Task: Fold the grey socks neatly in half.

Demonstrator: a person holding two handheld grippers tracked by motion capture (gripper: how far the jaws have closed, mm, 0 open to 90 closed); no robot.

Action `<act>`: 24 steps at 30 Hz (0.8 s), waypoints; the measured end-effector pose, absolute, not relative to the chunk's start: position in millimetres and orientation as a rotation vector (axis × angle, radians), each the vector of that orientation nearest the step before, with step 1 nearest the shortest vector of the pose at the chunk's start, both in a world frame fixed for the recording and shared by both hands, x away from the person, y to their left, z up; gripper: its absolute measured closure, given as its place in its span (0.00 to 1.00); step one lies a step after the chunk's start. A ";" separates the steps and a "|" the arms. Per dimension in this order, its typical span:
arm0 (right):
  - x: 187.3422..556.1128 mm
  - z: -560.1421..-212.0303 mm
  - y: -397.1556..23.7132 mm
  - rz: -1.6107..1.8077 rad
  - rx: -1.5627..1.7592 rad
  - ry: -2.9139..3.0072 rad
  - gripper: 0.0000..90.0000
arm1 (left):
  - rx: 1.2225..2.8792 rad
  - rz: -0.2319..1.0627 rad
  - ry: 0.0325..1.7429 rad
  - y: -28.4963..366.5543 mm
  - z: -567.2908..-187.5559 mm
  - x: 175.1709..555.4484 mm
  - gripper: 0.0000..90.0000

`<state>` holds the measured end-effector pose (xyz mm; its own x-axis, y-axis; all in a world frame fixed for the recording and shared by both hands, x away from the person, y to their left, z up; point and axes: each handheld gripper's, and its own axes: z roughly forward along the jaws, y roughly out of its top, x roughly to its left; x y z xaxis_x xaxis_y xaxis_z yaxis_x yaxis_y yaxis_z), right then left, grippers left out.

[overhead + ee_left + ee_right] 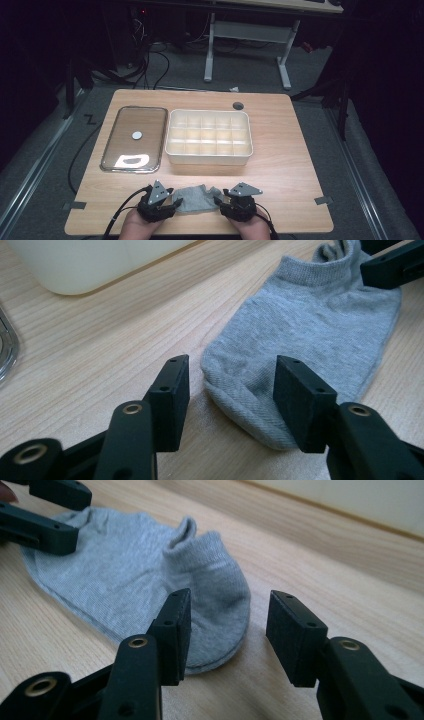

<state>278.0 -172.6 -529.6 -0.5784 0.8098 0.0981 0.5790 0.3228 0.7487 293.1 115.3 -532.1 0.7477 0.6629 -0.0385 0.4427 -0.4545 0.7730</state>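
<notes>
Lying flat on the counter (280, 165) near its front edge, a grey sock (196, 198) is flanked by the left claw (172, 204) and right claw (220, 202), both spread wide at its ends, nothing gripped.

No legible text, label, brand, number or sign found on any surface inspected. The grey sock (310, 335) lying between and ahead of the jaws carries no readable marking (a pale fleck near its cuff is too small to read).
</notes>
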 end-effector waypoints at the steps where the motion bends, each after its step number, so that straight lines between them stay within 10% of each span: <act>1: 278.3 -530.5 -172.1 1.110 1.243 2.305 0.59 | 2.126 0.340 0.828 115.2 -532.3 293.0 0.55; 24: 273.8 -532.0 -163.8 1.126 1.174 2.374 0.93 | 2.111 0.259 0.828 118.2 -534.7 293.8 0.83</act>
<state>273.8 -163.8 -532.0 -0.6384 0.7633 0.0989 0.5596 0.3721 0.7405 293.8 118.2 -534.7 0.7612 0.6406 -0.1014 0.4686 -0.4351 0.7688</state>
